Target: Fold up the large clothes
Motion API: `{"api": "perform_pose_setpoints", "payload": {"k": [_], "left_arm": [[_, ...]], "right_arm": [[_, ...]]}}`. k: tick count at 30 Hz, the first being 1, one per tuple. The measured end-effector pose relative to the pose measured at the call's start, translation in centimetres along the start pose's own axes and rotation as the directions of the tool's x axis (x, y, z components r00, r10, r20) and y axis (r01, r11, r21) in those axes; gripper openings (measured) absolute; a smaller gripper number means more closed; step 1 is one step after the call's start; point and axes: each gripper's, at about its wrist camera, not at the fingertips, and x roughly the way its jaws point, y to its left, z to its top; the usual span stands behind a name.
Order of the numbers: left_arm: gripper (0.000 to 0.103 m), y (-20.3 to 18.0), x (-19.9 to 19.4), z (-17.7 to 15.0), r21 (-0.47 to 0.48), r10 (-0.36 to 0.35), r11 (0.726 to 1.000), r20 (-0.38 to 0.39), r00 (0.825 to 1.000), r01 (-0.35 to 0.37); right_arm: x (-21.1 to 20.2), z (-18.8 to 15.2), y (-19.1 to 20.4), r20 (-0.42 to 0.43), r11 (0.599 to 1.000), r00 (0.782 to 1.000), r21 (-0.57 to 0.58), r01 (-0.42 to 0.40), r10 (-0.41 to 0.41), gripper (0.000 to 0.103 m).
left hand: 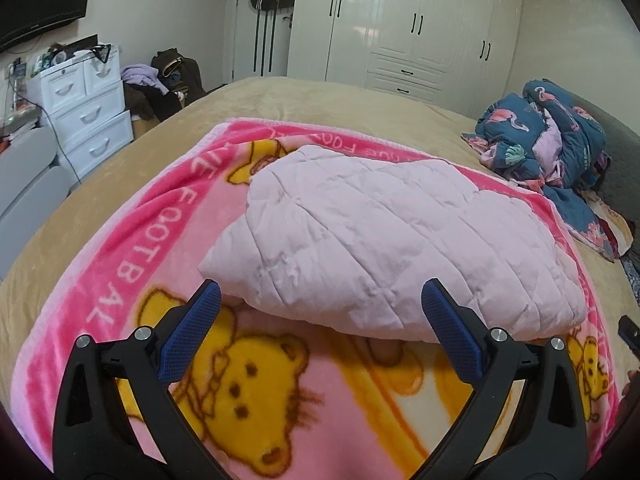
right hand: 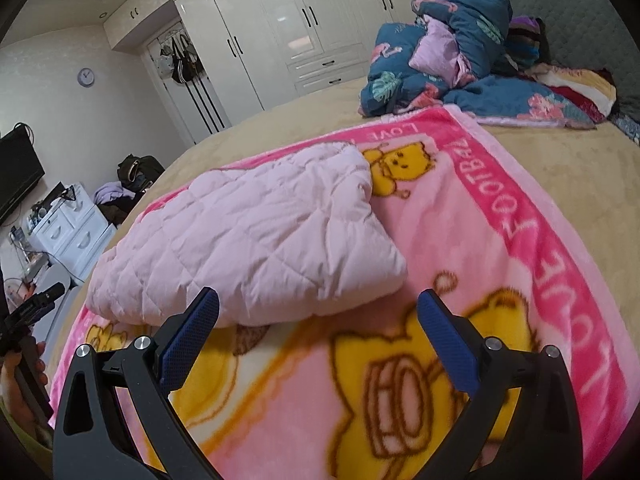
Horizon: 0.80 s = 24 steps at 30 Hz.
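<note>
A pale pink quilted garment (left hand: pixel 384 236) lies folded into a thick bundle on a pink cartoon-bear blanket (left hand: pixel 132 264) on the bed. My left gripper (left hand: pixel 322 300) is open and empty, its blue pads just short of the bundle's near edge. The garment also shows in the right wrist view (right hand: pixel 256 236), on the same blanket (right hand: pixel 500 248). My right gripper (right hand: pixel 320 308) is open and empty, just in front of the bundle's near right corner. The left gripper's handle (right hand: pixel 28 316) shows at the left edge of the right wrist view.
A heap of blue flamingo-print bedding (left hand: pixel 548 140) (right hand: pixel 460 52) lies at the head of the tan bed (left hand: pixel 320 100). A white drawer unit (left hand: pixel 88 112), a clothes pile (left hand: pixel 160 84) and white wardrobes (left hand: pixel 420 24) stand beyond the bed.
</note>
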Motion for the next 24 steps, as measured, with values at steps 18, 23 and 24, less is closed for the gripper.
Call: {"api": "perform_pose_setpoints", "payload": {"k": [18, 23, 24], "left_arm": [[0.094, 2.3, 5.6, -3.6, -0.138, -0.067, 0.989, -0.164, 0.984, 0.044], [0.094, 4.4, 7.7, -4.2, -0.292, -0.157, 0.952, -0.207, 0.966, 0.092], [0.094, 4.7, 8.1, -4.2, -0.323, -0.178, 0.941, -0.205, 0.963, 0.105]], "right_arm": [[4.9, -3.4, 0.1, -0.106, 0.988, 0.993, 0.152, -0.038, 0.054, 0.099], [7.2, -3.7, -0.7, -0.137, 0.962, 0.987, 0.270, -0.049, 0.089, 0.099], [7.6, -3.8, -0.8, -0.141, 0.956, 0.986, 0.288, -0.048, 0.092, 0.099]]}}
